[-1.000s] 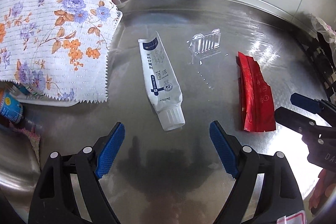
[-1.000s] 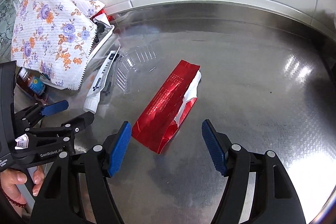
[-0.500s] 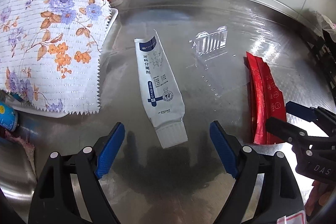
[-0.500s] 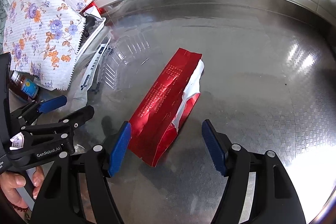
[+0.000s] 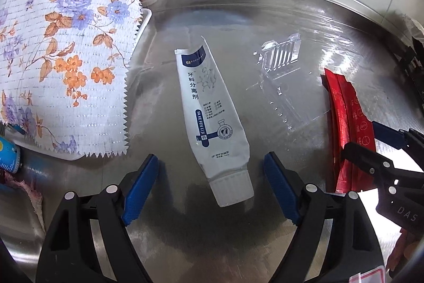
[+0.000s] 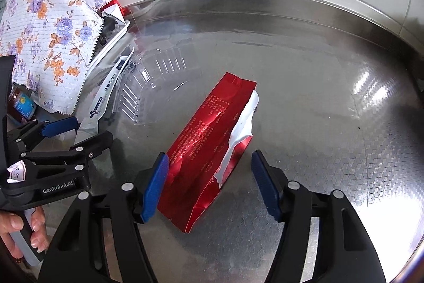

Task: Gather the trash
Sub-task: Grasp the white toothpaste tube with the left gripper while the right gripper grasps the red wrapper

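Steel counter (image 6: 331, 150) under a white tiled wall, three trash items on it: one white tube (image 5: 212, 118), one clear plastic tray (image 5: 281, 57), one red foil pouch (image 6: 209, 150). Left gripper (image 5: 212, 190) wide open, holding nothing, tube cap between its blue pads. Right gripper (image 6: 209, 187) wide open, empty, pouch's lower end between its pads. Floral cloth (image 5: 61, 44) drapes over a white bin (image 5: 144, 23), hiding its contents. One blue-labelled bottle (image 5: 8, 155) is cut off at the frame edge. Clear tray is hard to outline.
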`<act>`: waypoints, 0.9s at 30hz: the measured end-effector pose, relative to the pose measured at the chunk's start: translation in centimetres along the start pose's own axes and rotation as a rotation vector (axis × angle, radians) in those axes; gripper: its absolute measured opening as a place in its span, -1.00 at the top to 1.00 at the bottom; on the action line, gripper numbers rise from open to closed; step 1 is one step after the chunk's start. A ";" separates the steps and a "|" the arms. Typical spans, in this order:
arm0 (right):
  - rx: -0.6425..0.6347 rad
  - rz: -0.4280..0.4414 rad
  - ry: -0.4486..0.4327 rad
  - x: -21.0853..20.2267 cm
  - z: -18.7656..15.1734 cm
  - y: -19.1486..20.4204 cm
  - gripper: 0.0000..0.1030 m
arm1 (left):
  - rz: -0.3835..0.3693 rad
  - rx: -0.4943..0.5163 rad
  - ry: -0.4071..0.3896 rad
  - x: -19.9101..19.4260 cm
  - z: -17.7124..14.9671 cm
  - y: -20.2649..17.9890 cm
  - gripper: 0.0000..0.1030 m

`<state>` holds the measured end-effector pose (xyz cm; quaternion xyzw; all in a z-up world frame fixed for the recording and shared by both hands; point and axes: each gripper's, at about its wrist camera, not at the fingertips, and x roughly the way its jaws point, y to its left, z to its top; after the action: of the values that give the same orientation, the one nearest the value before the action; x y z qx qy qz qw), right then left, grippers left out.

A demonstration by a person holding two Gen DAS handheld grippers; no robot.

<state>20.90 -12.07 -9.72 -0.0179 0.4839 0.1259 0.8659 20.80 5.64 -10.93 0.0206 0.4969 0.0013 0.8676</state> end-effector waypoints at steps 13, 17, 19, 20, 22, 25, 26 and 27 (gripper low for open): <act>-0.047 0.040 -0.006 -0.3 -0.3 0.8 0.78 | -0.037 0.092 -0.027 -0.2 1.1 -1.9 0.20; -0.042 0.043 -0.005 -0.5 -0.5 0.7 0.82 | -0.040 0.088 -0.025 0.0 1.5 -2.1 0.22; -0.038 0.040 -0.006 -0.6 -0.7 0.5 0.83 | -0.040 0.087 -0.026 0.0 1.5 -2.1 0.23; -0.038 0.036 -0.008 -0.7 -0.7 0.5 0.83 | -0.038 0.085 -0.027 0.0 1.4 -2.1 0.24; -0.034 0.037 -0.009 -0.9 -0.8 0.3 0.84 | -0.036 0.079 -0.028 -0.1 1.0 -1.6 0.25; -0.035 0.032 -0.010 -1.1 -1.0 0.2 0.85 | -0.038 0.072 -0.033 -0.6 0.1 -1.0 0.26; -0.036 0.030 -0.011 -1.2 -1.0 0.2 0.85 | -0.039 0.070 -0.033 -0.6 0.0 -1.0 0.26; -0.034 0.029 -0.012 -1.2 -1.0 0.1 0.85 | -0.041 0.069 -0.033 -0.7 -0.1 -1.0 0.27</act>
<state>19.45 -12.36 -9.18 -0.0248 0.4768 0.1469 0.8663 20.40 4.59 -10.43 0.0405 0.4827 -0.0339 0.8742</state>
